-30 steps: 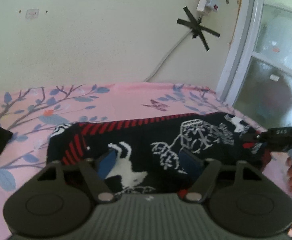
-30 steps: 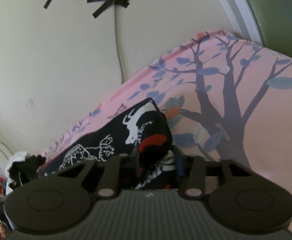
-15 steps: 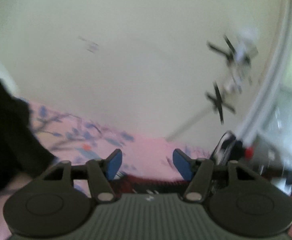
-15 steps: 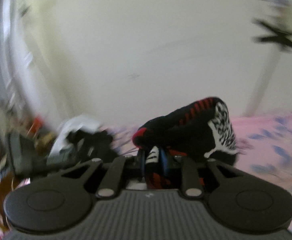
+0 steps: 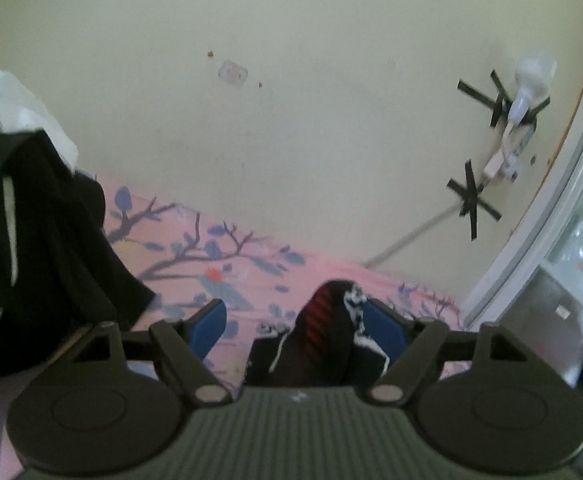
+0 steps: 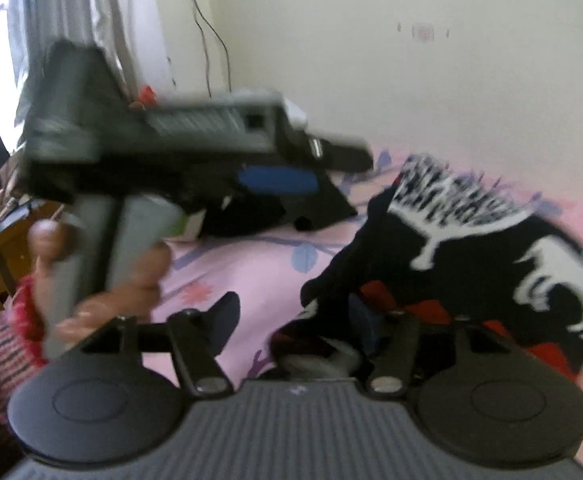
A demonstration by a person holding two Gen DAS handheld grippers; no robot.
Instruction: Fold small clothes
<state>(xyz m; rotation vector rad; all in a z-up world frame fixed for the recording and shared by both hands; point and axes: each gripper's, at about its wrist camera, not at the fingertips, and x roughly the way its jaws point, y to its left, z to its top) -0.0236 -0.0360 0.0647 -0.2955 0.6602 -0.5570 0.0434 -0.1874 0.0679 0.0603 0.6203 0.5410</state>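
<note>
Right, the left gripper (image 5: 294, 330) has its jaws spread wide, blue pads (image 5: 209, 326) well apart, and the black patterned garment (image 5: 323, 340) bunches up between them, brushing the right-hand pad without being pinched. That garment, black knit with red stripes and white animal figures, lies on the pink floral bedsheet (image 5: 227, 264) close to the cream wall (image 5: 291, 100). Off to the left of that view a heap of dark clothes (image 5: 31, 260) sits on the bed with something white behind it. On the wall, black tape crosses (image 5: 473, 200) pin down a white cable.

Over to the right wrist view: the right gripper (image 6: 291, 320) shows its jaws parted too, the left finger standing clear over the sheet, while the garment (image 6: 471, 248) drapes over the right finger and hides its pad, so whether it is nipping cloth there cannot be told. Motion blur smears this view. Across the bed the left gripper (image 6: 275, 180) appears side-on, its handle wrapped by the person's left hand (image 6: 103, 280) in a red patterned sleeve (image 6: 7, 344).
</note>
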